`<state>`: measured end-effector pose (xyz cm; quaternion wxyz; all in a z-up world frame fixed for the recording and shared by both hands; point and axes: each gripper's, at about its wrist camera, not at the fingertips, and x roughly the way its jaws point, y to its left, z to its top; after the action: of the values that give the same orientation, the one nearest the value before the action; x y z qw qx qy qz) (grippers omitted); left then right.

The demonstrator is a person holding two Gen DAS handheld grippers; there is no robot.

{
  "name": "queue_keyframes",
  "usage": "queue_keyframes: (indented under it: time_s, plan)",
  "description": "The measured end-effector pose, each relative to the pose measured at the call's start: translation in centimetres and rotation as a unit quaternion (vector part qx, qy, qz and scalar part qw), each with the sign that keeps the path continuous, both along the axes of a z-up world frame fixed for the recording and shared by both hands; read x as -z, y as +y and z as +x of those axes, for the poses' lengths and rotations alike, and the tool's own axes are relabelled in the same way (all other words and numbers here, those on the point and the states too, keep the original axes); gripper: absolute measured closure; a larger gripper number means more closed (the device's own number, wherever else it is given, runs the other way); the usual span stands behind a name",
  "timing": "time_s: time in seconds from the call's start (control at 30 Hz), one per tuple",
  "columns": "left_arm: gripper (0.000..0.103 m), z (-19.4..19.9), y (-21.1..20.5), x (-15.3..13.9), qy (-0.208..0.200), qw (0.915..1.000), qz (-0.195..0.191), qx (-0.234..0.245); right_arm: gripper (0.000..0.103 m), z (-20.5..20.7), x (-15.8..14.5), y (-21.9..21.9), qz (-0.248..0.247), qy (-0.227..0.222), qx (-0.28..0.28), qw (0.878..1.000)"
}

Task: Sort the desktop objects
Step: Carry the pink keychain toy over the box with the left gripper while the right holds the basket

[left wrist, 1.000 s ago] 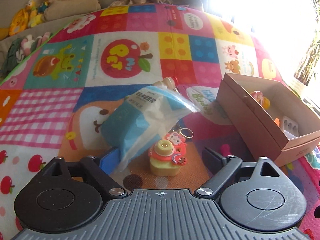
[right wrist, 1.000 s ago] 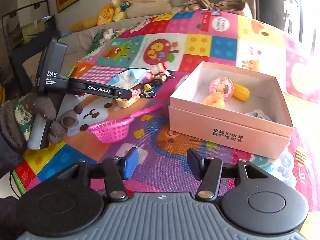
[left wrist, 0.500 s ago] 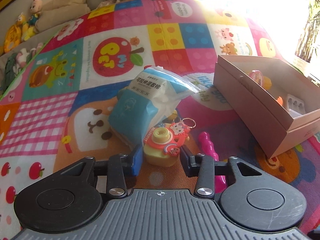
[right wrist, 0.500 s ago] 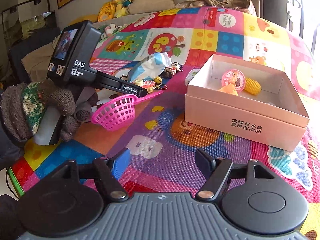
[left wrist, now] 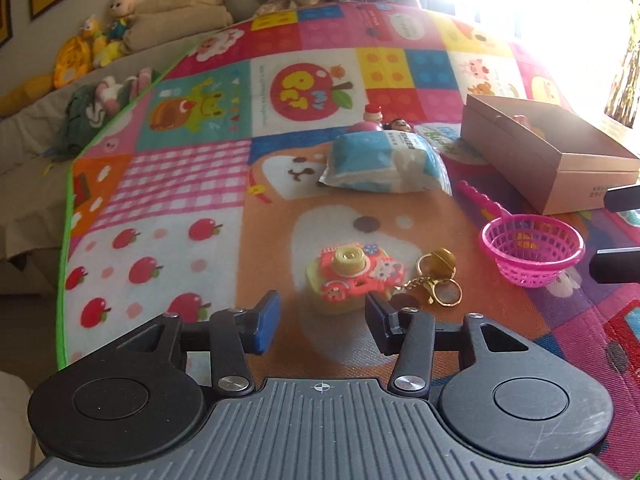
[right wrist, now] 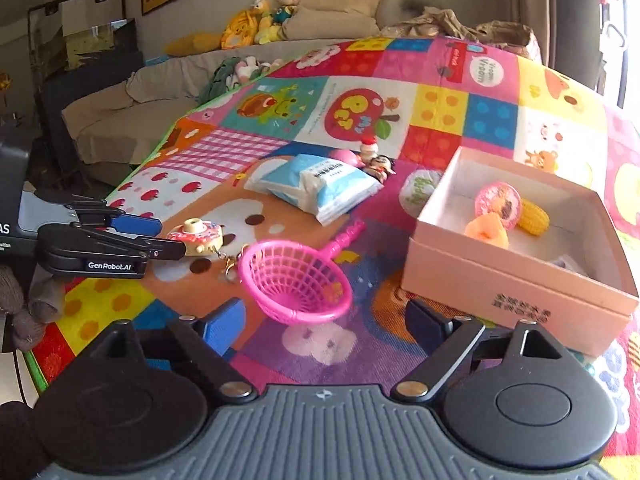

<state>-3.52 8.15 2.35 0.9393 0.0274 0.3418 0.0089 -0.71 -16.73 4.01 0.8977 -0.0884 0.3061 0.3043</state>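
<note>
A yellow and red toy camera (left wrist: pixel 352 280) lies on the mat just ahead of my left gripper (left wrist: pixel 322 312). Its jaws are opening, and the blue pad (left wrist: pixel 268 320) stands clear of the toy. In the right wrist view the left gripper (right wrist: pixel 172 236) comes in from the left with the toy camera (right wrist: pixel 196 234) at its tips. My right gripper (right wrist: pixel 324 320) is opening wide right behind a pink strainer basket (right wrist: pixel 296 284), with nothing pressed between its pads. The pink cardboard box (right wrist: pixel 500 280) at the right holds a pink ball (right wrist: pixel 498 204), a corn toy (right wrist: pixel 532 216) and an orange piece.
A gold keychain (left wrist: pixel 436 276) lies right of the camera. A blue and white wipes packet (left wrist: pixel 384 160) sits mid-mat with small figures (left wrist: pixel 372 114) behind it. The box (left wrist: pixel 560 160) stands at the far right. A sofa with plush toys (right wrist: pixel 276 12) lines the mat's far edge.
My left gripper shut on the toy camera beside the wipes packet, pulled it back across the mat, and now its jaws have parted. My right gripper widened and neared the pink basket.
</note>
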Motion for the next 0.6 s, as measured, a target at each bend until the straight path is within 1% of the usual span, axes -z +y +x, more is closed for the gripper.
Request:
queue_keyframes:
  time_s: [0.03,0.07,0.1,0.13,0.17,0.3,0.33,0.37,0.4,0.47,0.5,0.6]
  plan:
    - [0.04,-0.1,0.3,-0.1,0.001,0.9999,-0.013,0.006,0.009,0.2,0.0,0.8,-0.002,-0.003,-0.008,1.0]
    - [0.031,-0.2,0.3,-0.1,0.001,0.9996,-0.023,0.018,0.008,0.5,0.0,1.5,-0.003,-0.003,-0.015,1.0]
    - [0.026,-0.4,0.2,-0.2,-0.003,0.9991,-0.028,0.03,0.008,0.9,0.2,2.5,-0.004,0.001,-0.021,1.0]
    - [0.019,-0.5,-0.1,-0.2,-0.007,0.9987,-0.029,0.041,0.008,1.5,0.3,3.2,-0.003,0.01,-0.021,1.0]
    - [0.015,-0.6,-0.4,-0.3,-0.011,0.9985,-0.026,0.047,0.008,2.1,0.5,3.8,-0.001,0.021,-0.022,1.0]
    - [0.011,-0.3,-0.9,-0.4,-0.013,0.9985,-0.031,0.043,0.008,5.0,1.6,5.2,0.018,0.074,-0.02,0.997]
    - [0.01,-0.2,-0.8,-0.5,-0.013,0.9985,-0.036,0.039,0.008,5.5,1.9,5.3,0.018,0.08,-0.016,0.997]
    - [0.008,0.0,-0.7,-0.5,-0.013,0.9983,-0.045,0.035,0.012,5.6,2.0,5.4,0.015,0.08,-0.015,0.997]
    - [0.008,0.1,-0.6,-0.6,-0.013,0.998,-0.053,0.032,0.019,5.5,2.2,5.5,0.004,0.077,-0.02,0.997]
    - [0.008,0.7,-0.5,-0.8,-0.01,0.9973,-0.07,0.02,0.019,4.7,2.4,5.5,-0.012,0.067,-0.031,0.997]
    - [0.008,1.2,-0.5,-0.7,-0.008,0.9973,-0.072,0.01,0.019,4.2,2.3,5.3,-0.018,0.061,-0.037,0.997]
    - [0.007,2.6,-0.7,-0.3,0.002,0.9978,-0.063,-0.019,0.02,2.7,2.2,4.3,-0.029,0.05,-0.044,0.997]
